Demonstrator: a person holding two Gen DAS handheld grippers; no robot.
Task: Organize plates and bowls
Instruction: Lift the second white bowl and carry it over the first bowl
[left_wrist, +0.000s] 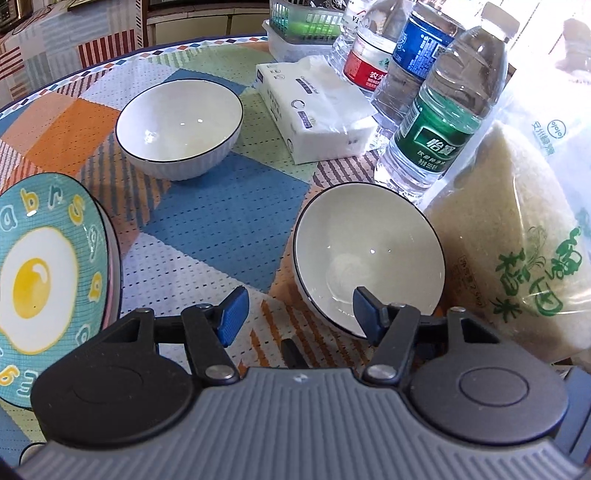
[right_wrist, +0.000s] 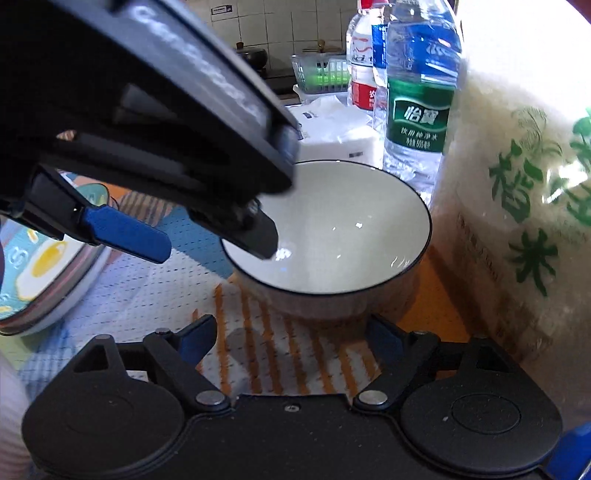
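Nearest to us, the left gripper (left_wrist: 297, 314) is standing about half open, holding nothing; its right finger (left_wrist: 365, 314) is hanging over the rim of the near bowl (left_wrist: 369, 251), its left finger over the table (left_wrist: 207, 206). We are noting that bowl sitting upright just beside the rice bag (left_wrist: 517, 258), with a green-label bottle (left_wrist: 439, 125) behind it. We are recording a second bowl (left_wrist: 181, 125) farther back, well apart, next to a tissue pack (left_wrist: 314, 110). We are seeing an egg-pattern plate (left_wrist: 40, 273) at the left, on top of a stack. The right gripper (right_wrist: 291, 339) is standing wide open and empty, its fingers short of the near bowl (right_wrist: 332, 236); we are seeing the left gripper (right_wrist: 218, 240) reaching over that bowl's rim.
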